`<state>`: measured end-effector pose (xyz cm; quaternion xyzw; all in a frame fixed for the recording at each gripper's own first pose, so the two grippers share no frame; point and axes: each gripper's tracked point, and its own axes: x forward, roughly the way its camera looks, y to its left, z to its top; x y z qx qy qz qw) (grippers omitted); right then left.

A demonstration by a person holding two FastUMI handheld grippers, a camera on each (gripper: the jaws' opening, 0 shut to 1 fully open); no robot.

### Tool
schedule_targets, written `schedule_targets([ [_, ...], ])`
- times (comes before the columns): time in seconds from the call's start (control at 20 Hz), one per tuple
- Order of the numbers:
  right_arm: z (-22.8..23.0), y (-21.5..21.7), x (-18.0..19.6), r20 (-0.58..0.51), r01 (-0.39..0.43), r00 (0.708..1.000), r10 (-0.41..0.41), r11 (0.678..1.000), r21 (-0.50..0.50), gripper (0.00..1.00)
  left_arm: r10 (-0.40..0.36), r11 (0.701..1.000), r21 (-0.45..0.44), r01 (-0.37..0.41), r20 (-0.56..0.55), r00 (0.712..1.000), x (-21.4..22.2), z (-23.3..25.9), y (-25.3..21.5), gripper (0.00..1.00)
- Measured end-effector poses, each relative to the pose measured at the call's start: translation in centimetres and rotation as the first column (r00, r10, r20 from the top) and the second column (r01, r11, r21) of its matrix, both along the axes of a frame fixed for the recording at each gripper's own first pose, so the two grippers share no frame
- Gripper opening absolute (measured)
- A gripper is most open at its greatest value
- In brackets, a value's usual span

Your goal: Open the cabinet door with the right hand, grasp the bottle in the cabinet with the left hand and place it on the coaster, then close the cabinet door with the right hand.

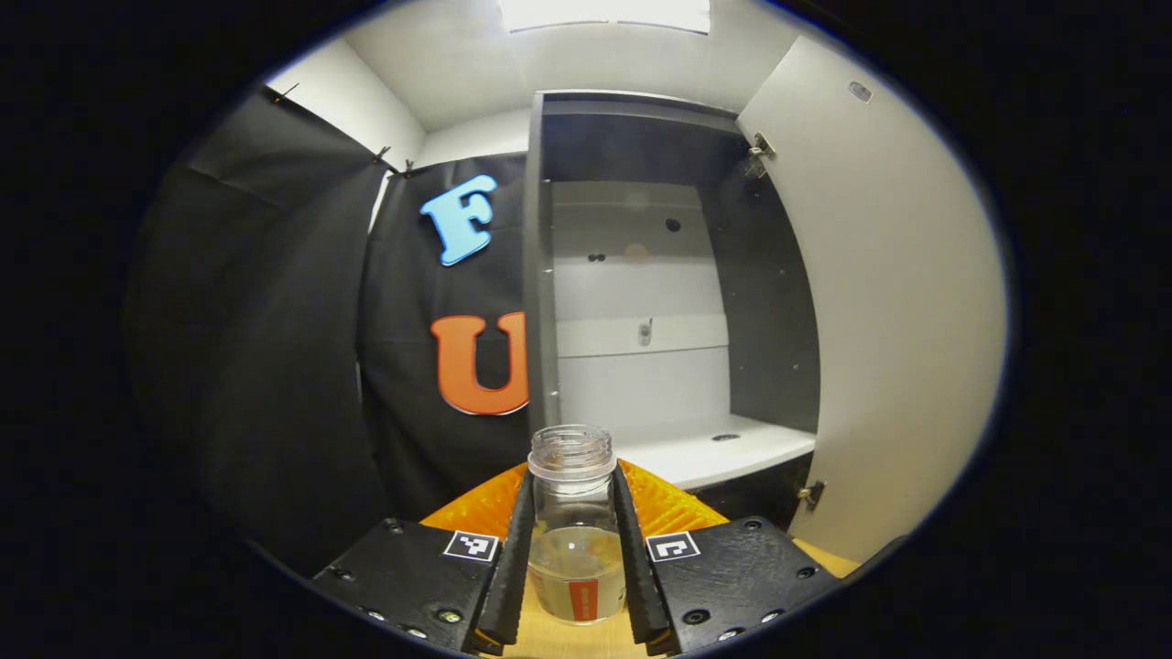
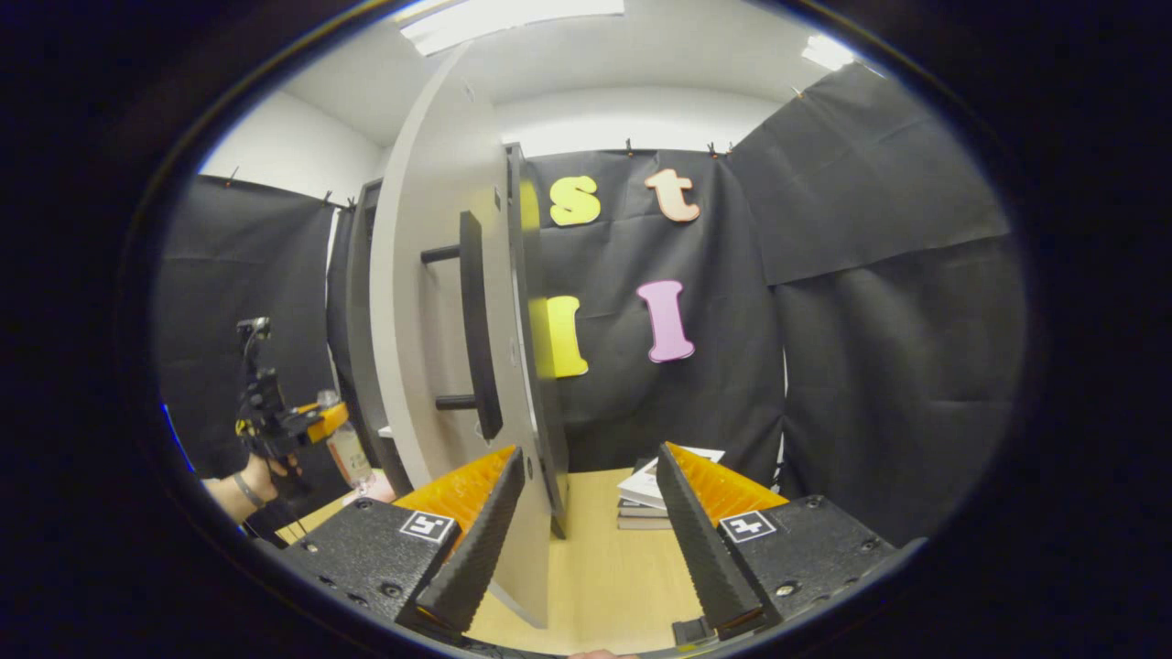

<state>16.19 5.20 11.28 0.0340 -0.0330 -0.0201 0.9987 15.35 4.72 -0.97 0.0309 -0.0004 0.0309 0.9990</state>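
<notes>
Clear, uncapped plastic bottle [image 1: 574, 522] with a little liquid and an orange label, upright, pinched between both fingers of the left gripper [image 1: 574, 549], in front of the open white cabinet [image 1: 682, 366]. Right gripper [image 2: 586, 522] spread wide, holding nothing, beside the white cabinet door [image 2: 430, 320].

A: Bottle [image 1: 575, 522]? 
B: I see it bottom centre of the left gripper view: clear, uncapped, upright, a little liquid low down, pinched between the fingers. 
A: Cabinet [image 1: 641, 302]? 
B: Centre frame, dark sides, pale back, white shelf. 
A: Door [image 1: 893, 302]? 
B: Swung open at right; pale, with a dark bar handle [image 2: 478, 325] in the right gripper view.
</notes>
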Motion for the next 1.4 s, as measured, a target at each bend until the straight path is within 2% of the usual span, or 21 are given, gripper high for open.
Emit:
schedule_targets([
  [0.15,0.7,0.4,-0.3,0.012,-0.003,1.0,0.003,1.0,0.003,0.9,0.134,0.991,0.022,-0.135,0.016,0.991,-3.7,-3.6,3.5,0.44],
  [0.35,1.2,0.7,-0.8,0.012,0.012,1.0,-0.012,1.0,0.018,0.9,0.201,0.977,0.085,-0.197,-0.038,0.979,-6.4,-9.5,4.4,0.44],
  [0.6,2.5,1.4,-1.7,0.024,0.04,0.999,-0.04,0.999,0.003,0.9,0.289,0.953,0.107,-0.283,-0.035,0.957,-8.8,-14.3,6.1,0.44],
  [0.8,3.1,2.5,-2.2,0.016,0.053,0.998,-0.053,0.999,-0.002,0.9,0.268,0.96,0.094,-0.265,-0.026,0.963,-9.0,-16.7,6.0,0.45],
  [1.1,3.2,2.8,-3.3,0.007,0.086,0.996,-0.086,0.996,-0.035,0.9,0.213,0.977,0.024,-0.212,-0.046,0.976,-8.9,-18.9,5.8,0.44],
  [1.35,3.4,2.7,-3.5,-0.001,0.103,0.995,-0.103,0.994,-0.022,0.9,0.203,0.979,-0.02,-0.205,-0.073,0.976,-8.8,-20.6,5.6,0.44],
  [1.4,3.3,2.6,-3.6,-0.001,0.107,0.994,-0.107,0.994,-0.026,0.9,0.205,0.979,-0.011,-0.206,-0.047,0.978,-8.9,-20.2,5.4,0.45],
])
